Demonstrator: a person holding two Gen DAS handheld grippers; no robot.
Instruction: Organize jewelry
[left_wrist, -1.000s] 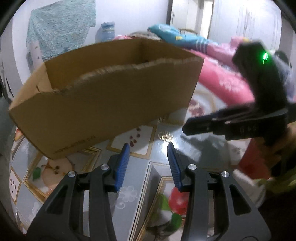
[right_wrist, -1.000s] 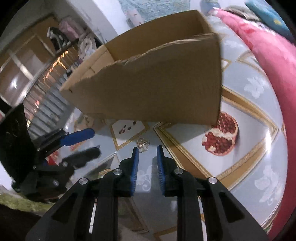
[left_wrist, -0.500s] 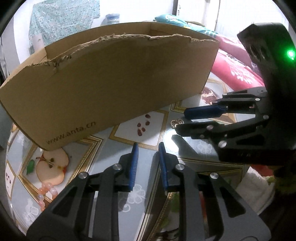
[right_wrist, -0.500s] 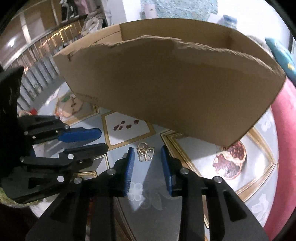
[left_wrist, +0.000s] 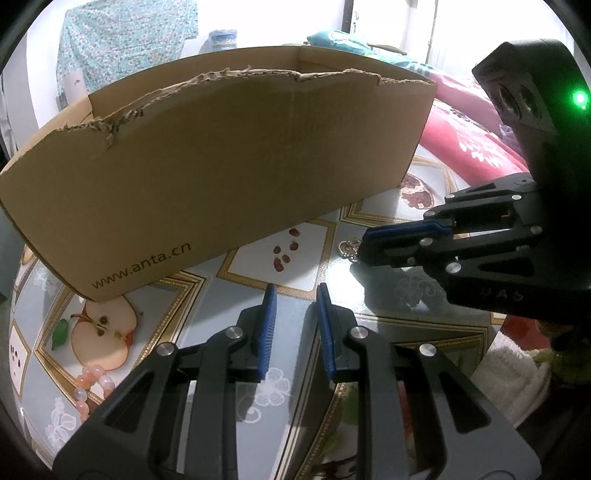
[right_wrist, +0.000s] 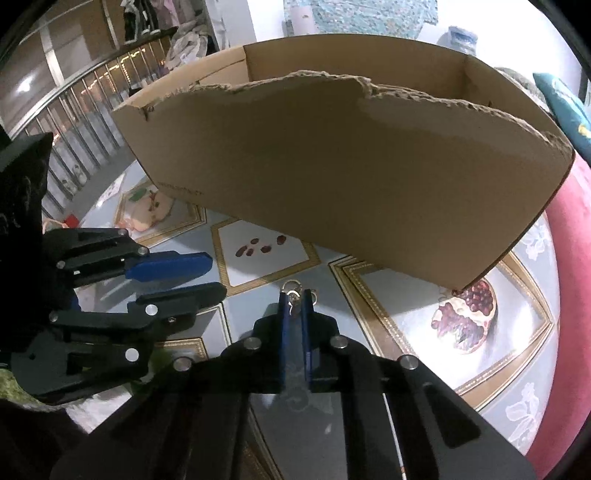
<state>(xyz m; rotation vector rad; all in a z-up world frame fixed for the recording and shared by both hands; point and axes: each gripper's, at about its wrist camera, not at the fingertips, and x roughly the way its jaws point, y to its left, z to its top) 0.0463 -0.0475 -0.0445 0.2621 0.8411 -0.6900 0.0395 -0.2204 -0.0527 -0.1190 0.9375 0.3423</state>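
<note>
From the left wrist view, the left tongs (left_wrist: 293, 295) hang over the patterned bench (left_wrist: 236, 317) with their blue pads a little apart and nothing between them. Ahead stands the cardboard box (left_wrist: 229, 173), its torn front wall facing the camera, so what already lies inside cannot be seen. To the right, the right tongs (left_wrist: 364, 245) reach in with their tips pressed together on a small gold-coloured ornament (left_wrist: 349, 249), which shows only as a few loops at the tip, low over the bench just in front of the box. At the lower left edge a pink bead bracelet (left_wrist: 92, 384) lies on the bench, near a printed apple, untouched. From the right wrist view the grip is plainer — the right tongs (right_wrist: 295, 295) are clamped on the ornament (right_wrist: 294, 295), whose rings stick out past the pads toward the box (right_wrist: 351, 173). The left tongs (right_wrist: 207, 277) show at the left, slightly parted and empty. Judging by this, the sorting is partway at most: one piece is caught but not yet carried over the box wall, and the bracelet at least is left to gather — how much sits in the box already cannot be told.
</note>
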